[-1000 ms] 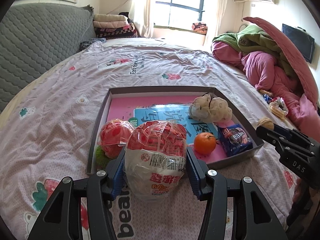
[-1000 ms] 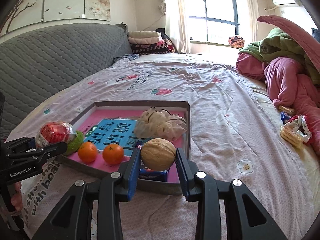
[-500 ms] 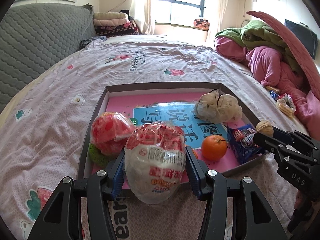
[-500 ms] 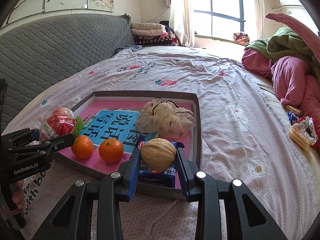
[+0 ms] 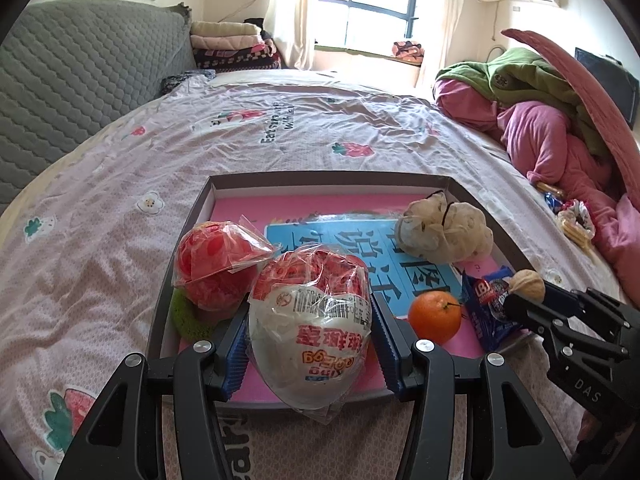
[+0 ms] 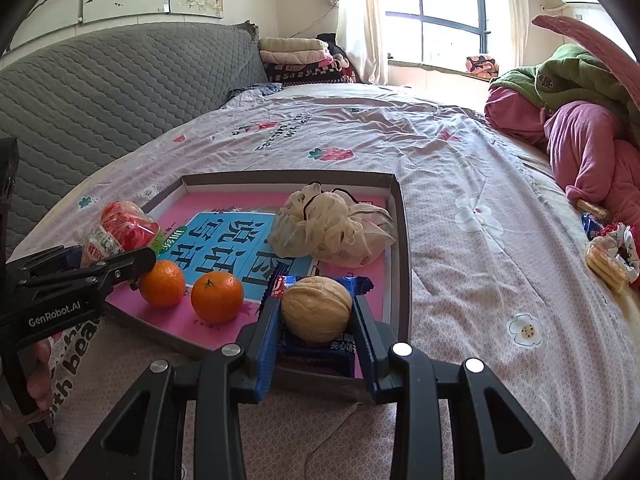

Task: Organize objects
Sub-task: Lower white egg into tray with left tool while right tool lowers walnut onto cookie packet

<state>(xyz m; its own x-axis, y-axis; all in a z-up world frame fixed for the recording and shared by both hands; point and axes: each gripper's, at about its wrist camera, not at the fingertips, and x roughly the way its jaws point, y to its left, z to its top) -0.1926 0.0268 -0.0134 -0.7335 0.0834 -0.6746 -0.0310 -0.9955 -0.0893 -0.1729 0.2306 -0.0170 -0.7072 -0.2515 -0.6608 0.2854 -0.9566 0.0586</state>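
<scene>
My left gripper is shut on a red-and-white wrapped snack bag, held over the near left of the shallow tray. The right gripper is shut on a walnut, just above a blue biscuit packet at the tray's near right corner. In the tray lie a second red wrapped ball on a green ring, two oranges, a cream mesh pouf and a blue-and-pink book.
The tray sits on a pink bedsheet. A heap of pink and green bedding lies at the right, with wrapped snacks on the sheet beside it. A grey padded headboard runs along the left. A hand holds the left gripper.
Both grippers have come forward and lower over the tray's near edge, each still holding its item; the tray looks larger and closer in both views.
</scene>
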